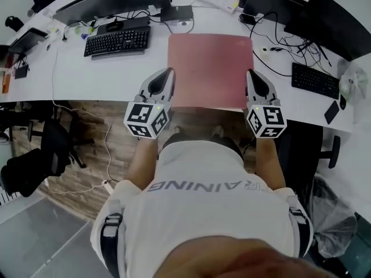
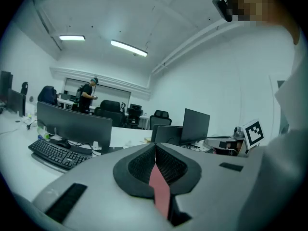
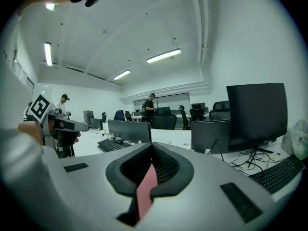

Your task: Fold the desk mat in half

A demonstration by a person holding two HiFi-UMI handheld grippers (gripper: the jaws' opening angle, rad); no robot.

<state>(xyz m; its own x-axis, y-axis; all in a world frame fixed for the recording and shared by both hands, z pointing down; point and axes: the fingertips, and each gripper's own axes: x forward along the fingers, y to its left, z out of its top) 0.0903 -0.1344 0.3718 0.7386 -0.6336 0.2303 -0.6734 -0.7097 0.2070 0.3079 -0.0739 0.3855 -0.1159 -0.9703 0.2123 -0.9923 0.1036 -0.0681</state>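
Note:
A pink desk mat (image 1: 210,68) lies on the white desk (image 1: 98,74), its near edge lifted. My left gripper (image 1: 170,72) is shut on the mat's near left edge. My right gripper (image 1: 250,74) is shut on the near right edge. In the left gripper view a pink strip of the mat (image 2: 160,191) runs between the closed black pads (image 2: 175,167). The right gripper view shows the same: a strip of mat (image 3: 145,190) pinched between the pads (image 3: 166,166). Both grippers point upward, away from the desk.
A black keyboard (image 1: 117,41) and a monitor (image 1: 113,2) stand left of the mat. Another keyboard (image 1: 315,80), cables (image 1: 287,42) and monitors (image 1: 324,16) sit to the right. An office chair (image 1: 40,155) stands on the floor at the left. People stand far back in the room.

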